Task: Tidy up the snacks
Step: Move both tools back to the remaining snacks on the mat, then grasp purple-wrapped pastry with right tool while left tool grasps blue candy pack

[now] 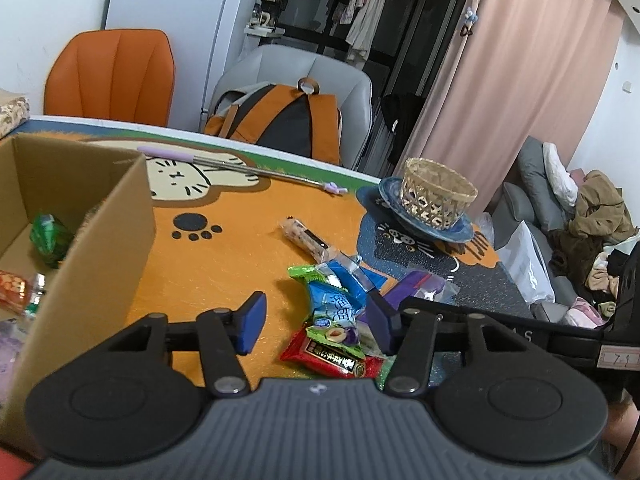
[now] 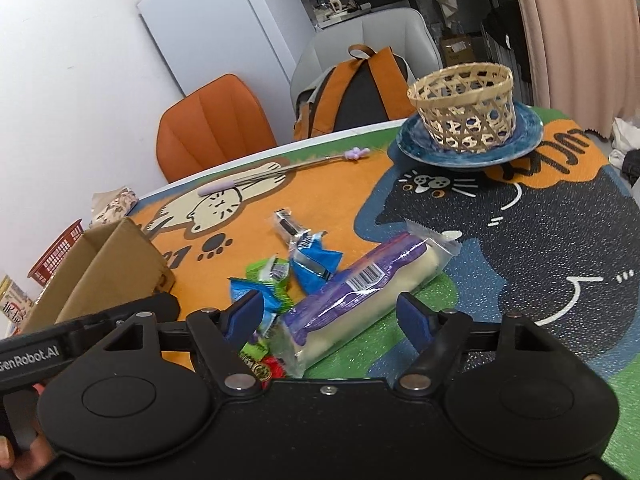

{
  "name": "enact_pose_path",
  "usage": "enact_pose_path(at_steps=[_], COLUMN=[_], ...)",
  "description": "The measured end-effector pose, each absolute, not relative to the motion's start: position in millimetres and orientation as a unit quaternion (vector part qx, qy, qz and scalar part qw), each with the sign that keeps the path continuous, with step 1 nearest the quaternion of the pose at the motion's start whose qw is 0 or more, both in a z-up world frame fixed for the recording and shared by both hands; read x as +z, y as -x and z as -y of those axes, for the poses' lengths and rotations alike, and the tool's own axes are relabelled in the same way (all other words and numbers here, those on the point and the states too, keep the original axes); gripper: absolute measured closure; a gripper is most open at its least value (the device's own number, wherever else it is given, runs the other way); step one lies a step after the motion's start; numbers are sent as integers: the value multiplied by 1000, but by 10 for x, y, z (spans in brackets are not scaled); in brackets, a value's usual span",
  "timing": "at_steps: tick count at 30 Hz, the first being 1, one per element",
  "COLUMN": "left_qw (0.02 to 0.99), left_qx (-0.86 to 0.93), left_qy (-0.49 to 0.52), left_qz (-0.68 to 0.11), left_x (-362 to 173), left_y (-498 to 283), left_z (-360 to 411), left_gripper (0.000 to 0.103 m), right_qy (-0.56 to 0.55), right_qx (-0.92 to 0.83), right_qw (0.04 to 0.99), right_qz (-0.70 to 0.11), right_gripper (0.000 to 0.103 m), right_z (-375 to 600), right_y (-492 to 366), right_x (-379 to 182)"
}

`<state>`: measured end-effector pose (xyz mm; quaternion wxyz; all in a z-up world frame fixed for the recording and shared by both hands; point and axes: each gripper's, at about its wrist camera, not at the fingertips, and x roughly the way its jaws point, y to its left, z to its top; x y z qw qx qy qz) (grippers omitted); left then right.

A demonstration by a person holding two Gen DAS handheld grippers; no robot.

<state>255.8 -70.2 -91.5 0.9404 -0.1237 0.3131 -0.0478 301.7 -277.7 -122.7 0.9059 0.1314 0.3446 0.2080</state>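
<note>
On the cat-print mat, loose snacks lie in a heap. My left gripper [image 1: 316, 322] stands open around a blue-and-green packet [image 1: 336, 310], which lies on a red packet [image 1: 332, 358]; the pads do not press on it. My right gripper [image 2: 332, 316] is open astride a long purple-and-white packet [image 2: 360, 292], with a gap on each side. A small blue packet [image 2: 316, 262], a green-and-blue packet [image 2: 264, 280] and a clear-wrapped snack bar [image 1: 306, 238] lie just beyond. The cardboard box [image 1: 100, 248] at the left holds a green packet [image 1: 50, 240] and other snacks.
A woven basket [image 1: 438, 196] sits on a blue plate [image 1: 460, 234] at the far right of the table. Metal straws [image 1: 240, 166] lie near the far edge. An orange chair [image 1: 108, 76] and a backpack [image 1: 280, 120] on a grey chair stand behind. A red basket [image 2: 56, 256] is beyond the box.
</note>
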Motion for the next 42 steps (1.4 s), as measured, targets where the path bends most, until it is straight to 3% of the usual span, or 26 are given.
enact_pose_path(at_steps=[6,11,19,24,30,33,38,42], left_qw=[937,935,928,924,922,921,920,920], left_qx=[-45,-45,-60,-73,-81,-82,-70,-65], left_qy=[128,128,136,136,132,138,140,141], left_qz=[-323,-327,-343,-349,-355,-356,-360,-360], left_x=[-1038,-1119,-1291,-1344,-1401,-1393,-1373,-1354], left_y=[-2682,-2768,-2878,-2923,-2938,-2918,-2876,-2824], left_z=[734,780,859,922,937,887,803,753], left_gripper=[51,51,51,52,65,71,71,71], right_qy=[-132,-129,-121,-114,-108,-102,-72,-63], right_qx=[194,200,200,178,173,171,166,172], right_qw=[906,903,904,910,912,912,920,917], right_qz=[-352,-357,-357,-356,-355,-357,-347,-354], right_gripper=[36,63,72,72,71,64,45,45], right_z=[2750,2717,2808,2876,2863,2799,2648,2577], right_y=[-3148,-3213,-3157,-3118,-3117,-3147,-3161,-3179], right_x=[-1315,-1406,-1371,-1324,-1312,-1327,-1333,-1382])
